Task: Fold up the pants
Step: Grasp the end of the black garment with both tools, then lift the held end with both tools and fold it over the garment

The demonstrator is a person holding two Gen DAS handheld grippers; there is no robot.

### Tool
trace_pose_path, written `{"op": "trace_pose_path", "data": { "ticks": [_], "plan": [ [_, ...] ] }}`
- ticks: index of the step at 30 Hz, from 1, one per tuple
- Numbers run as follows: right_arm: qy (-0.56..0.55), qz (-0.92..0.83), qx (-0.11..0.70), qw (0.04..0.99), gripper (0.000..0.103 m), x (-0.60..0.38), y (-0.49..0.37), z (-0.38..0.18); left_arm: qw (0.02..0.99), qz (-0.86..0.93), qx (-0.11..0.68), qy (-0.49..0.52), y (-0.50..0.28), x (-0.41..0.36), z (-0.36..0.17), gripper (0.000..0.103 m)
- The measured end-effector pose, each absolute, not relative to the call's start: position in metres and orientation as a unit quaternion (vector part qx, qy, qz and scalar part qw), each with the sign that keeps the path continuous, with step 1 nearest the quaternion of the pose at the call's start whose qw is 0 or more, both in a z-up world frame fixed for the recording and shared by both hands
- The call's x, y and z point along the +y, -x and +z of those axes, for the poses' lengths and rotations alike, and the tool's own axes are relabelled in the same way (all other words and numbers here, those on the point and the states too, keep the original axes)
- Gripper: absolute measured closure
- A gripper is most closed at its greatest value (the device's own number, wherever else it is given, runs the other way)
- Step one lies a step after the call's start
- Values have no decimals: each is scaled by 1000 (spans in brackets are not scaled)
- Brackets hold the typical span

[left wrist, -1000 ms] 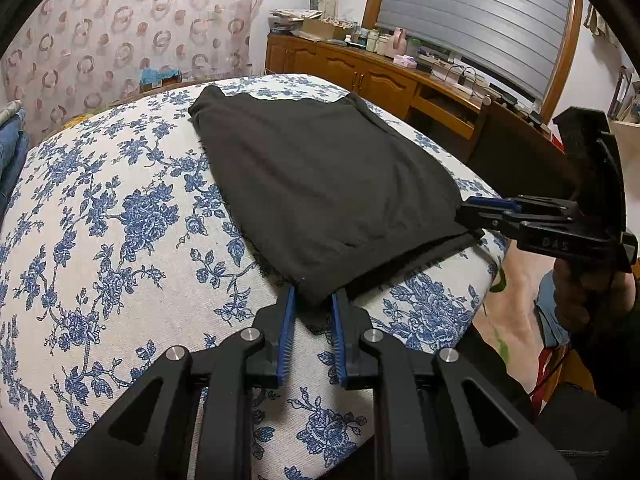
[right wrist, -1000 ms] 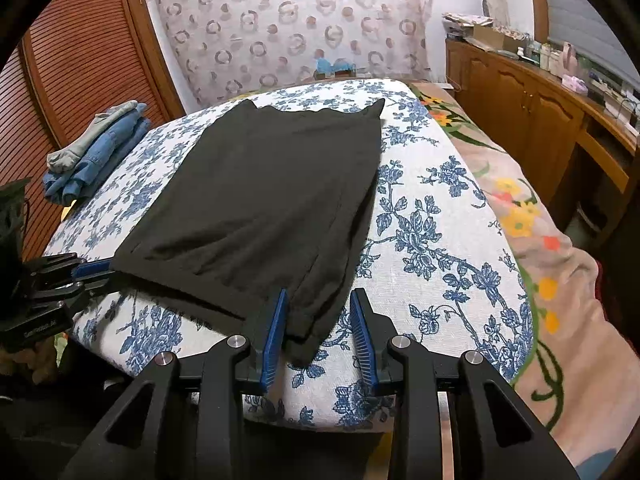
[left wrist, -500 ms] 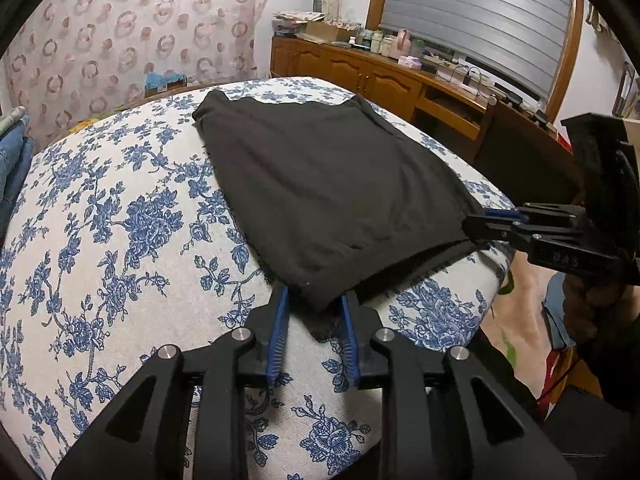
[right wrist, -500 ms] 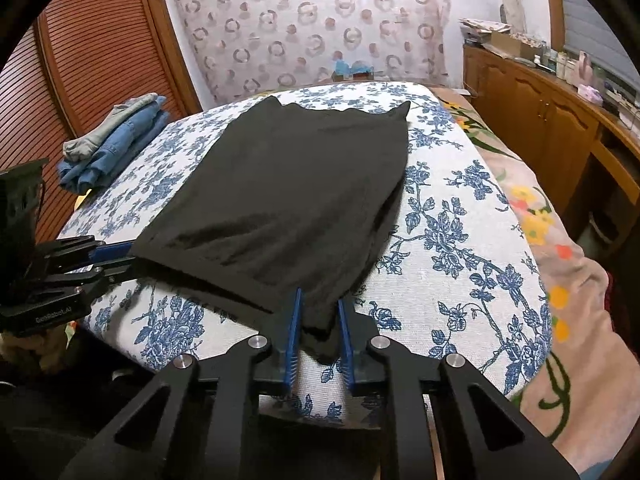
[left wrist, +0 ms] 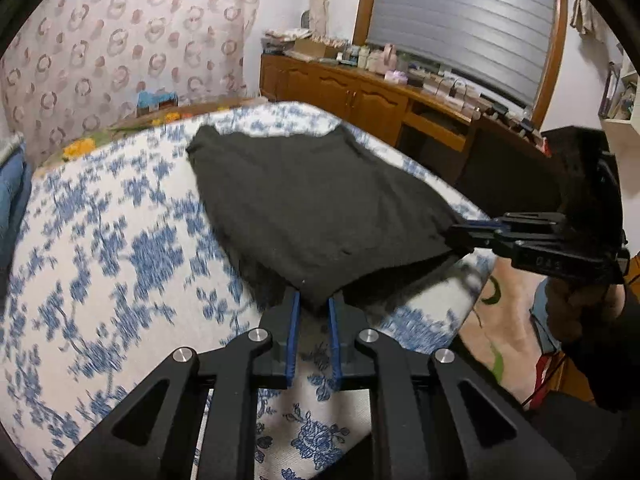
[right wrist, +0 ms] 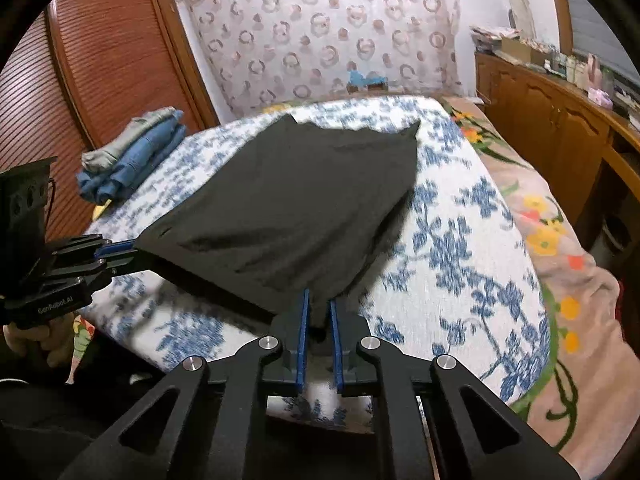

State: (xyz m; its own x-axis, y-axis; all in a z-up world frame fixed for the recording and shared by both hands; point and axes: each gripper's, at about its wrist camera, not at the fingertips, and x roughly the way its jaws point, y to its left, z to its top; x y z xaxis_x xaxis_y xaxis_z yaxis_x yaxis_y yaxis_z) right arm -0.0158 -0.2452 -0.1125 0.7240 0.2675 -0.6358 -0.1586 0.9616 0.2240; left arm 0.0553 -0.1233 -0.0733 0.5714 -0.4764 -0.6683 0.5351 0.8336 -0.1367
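The dark pants [left wrist: 312,208] lie folded on the bed [left wrist: 120,248], over its blue-flowered cover, with the near edge lifted off the cover. The left hand-held gripper [left wrist: 313,304] is closing, its blue pads clamped on the near left corner of the cloth. The right hand-held gripper [right wrist: 318,310] is clamped on the near right corner. A stack of folded blue jeans [right wrist: 128,160] rests at the bed's far left side, well apart from the pants. A wooden cabinet [right wrist: 552,120] stands along the right.

Home bedroom: bed [right wrist: 472,240], wooden cabinets [left wrist: 344,92].
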Motion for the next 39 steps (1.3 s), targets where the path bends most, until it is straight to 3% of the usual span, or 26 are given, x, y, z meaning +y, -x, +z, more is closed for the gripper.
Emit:
{"op": "trace_pose_path", "data": {
  "ticks": [23,28,39],
  "plan": [
    [-4,193,175,965,95,-209,32,41,945,-258,195,-50,-37,-70,94,92],
    [8,213,162,964,95,-191,19,51,953,-233,192,-40,-44,-46,92,92],
    [12,238,234,943,95,-183,-67,22,944,-200,261,-13,-111,-20,23,92]
  ]
}}
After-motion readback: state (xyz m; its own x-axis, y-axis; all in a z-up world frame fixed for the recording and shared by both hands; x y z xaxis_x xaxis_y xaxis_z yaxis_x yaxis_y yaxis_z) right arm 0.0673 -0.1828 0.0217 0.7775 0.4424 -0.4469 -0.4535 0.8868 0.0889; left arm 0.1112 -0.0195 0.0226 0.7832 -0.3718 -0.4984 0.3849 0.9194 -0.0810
